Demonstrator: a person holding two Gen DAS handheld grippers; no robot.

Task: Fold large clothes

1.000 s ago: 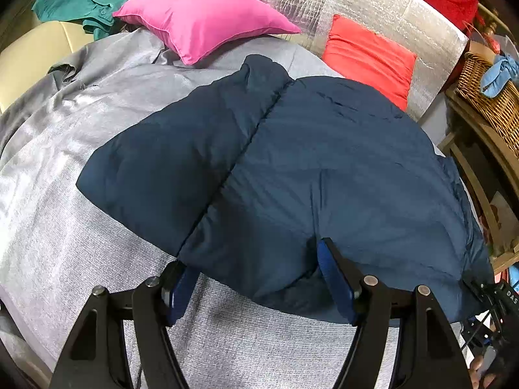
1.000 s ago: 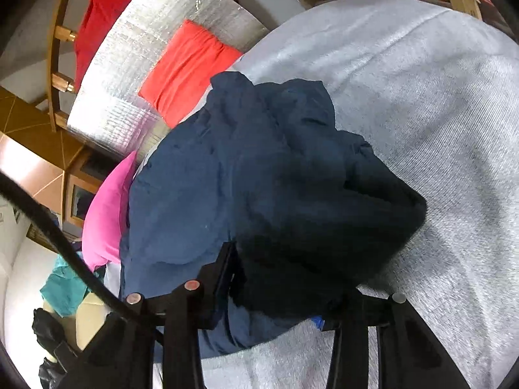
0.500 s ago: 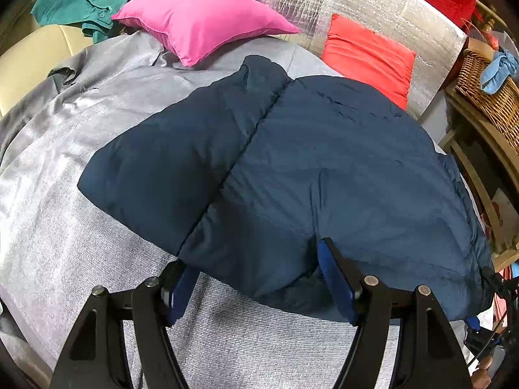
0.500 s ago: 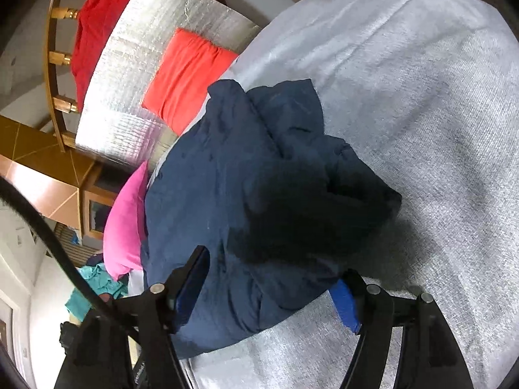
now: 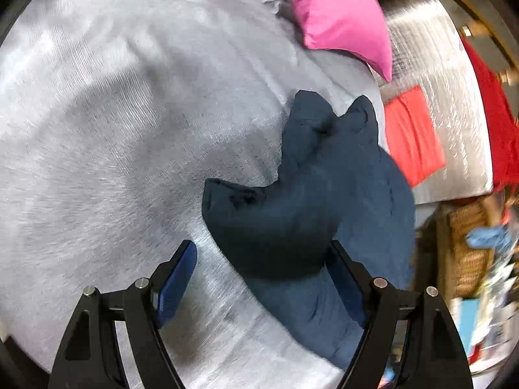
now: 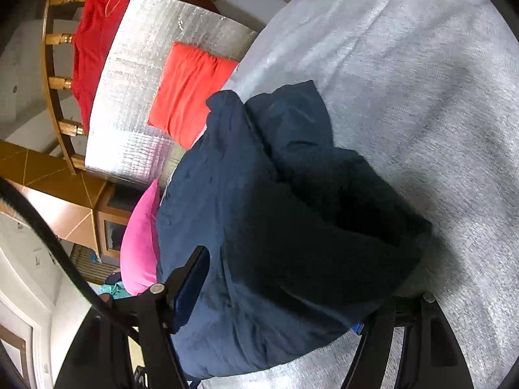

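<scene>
Dark navy padded jacket (image 6: 259, 227), puffy and quilted, bunched into a thick mound on the pale grey knitted bedspread (image 5: 113, 129), near the bed's edge by the silver foil-faced panel (image 5: 454, 81). One flap thrown over the body, probably a fold half made: the bulk doubled up, edges uneven, top layer humped rather than flat. Left gripper (image 5: 262, 278) angled down at the near end of the mound, jaws opening and standing wide; left blue pad (image 5: 176, 278) over bare bedspread, clear of the cloth, the other pad just beside or against the fabric, cannot tell which. Right gripper (image 6: 285, 291) tilted down from the opposite side, jaws closing slightly yet well apart, the shaded fold of jacket between them; left pad (image 6: 191, 285) apart from the cloth, right one hidden under the fold, so no firm grip evident. Beyond, a bright pink square pillow (image 5: 340, 16), an orange-red cushion (image 6: 191, 94) against the panel, and a woven wicker basket (image 5: 467, 246) off the bed.
</scene>
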